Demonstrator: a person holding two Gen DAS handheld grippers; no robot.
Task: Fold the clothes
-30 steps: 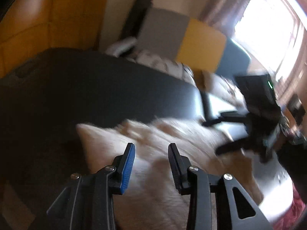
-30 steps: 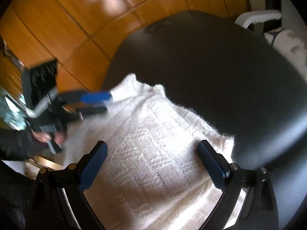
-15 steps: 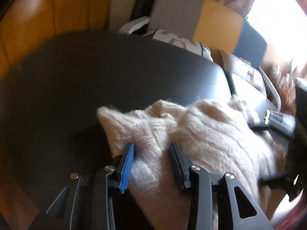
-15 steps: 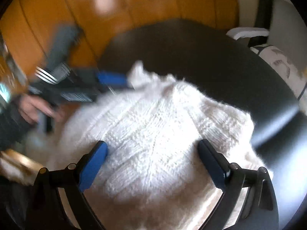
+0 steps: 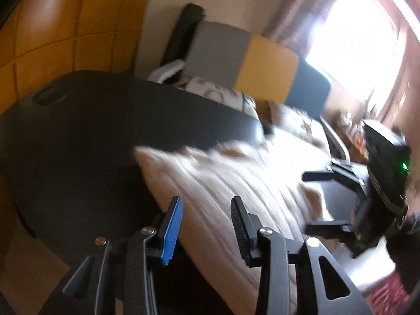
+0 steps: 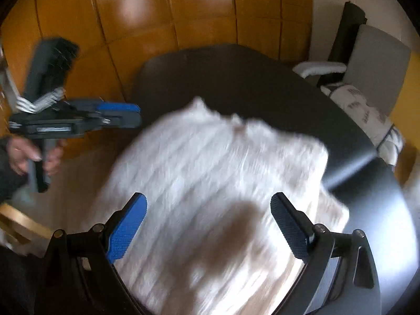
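A cream knitted sweater point(image 5: 223, 178) point(image 6: 223, 162) lies folded on the black round table point(image 5: 105, 131) point(image 6: 236, 73), blurred by motion. My left gripper point(image 5: 206, 229) point(image 6: 137, 115) sits just off the sweater's left edge. Its jaws are closing with no fabric pinched between them, and the knit shows only behind the gap. My right gripper point(image 6: 210, 223) point(image 5: 315, 202) hovers over the near part of the sweater, jaws spread wide and empty. A person's hand point(image 6: 23, 155) holds the left gripper's handle.
A chair with a grey, yellow and dark back point(image 5: 246, 63) point(image 6: 375, 63) stands behind the table, with a patterned cushion point(image 6: 362, 110) on its seat. Orange wood floor point(image 6: 157, 13) surrounds the table. A bright window point(image 5: 354, 39) is at the far right.
Half a second ago the sweater was bunched between my left fingers; now it lies flatter and the left gripper has drawn back off its edge. The right gripper has shifted over the sweater, still open.
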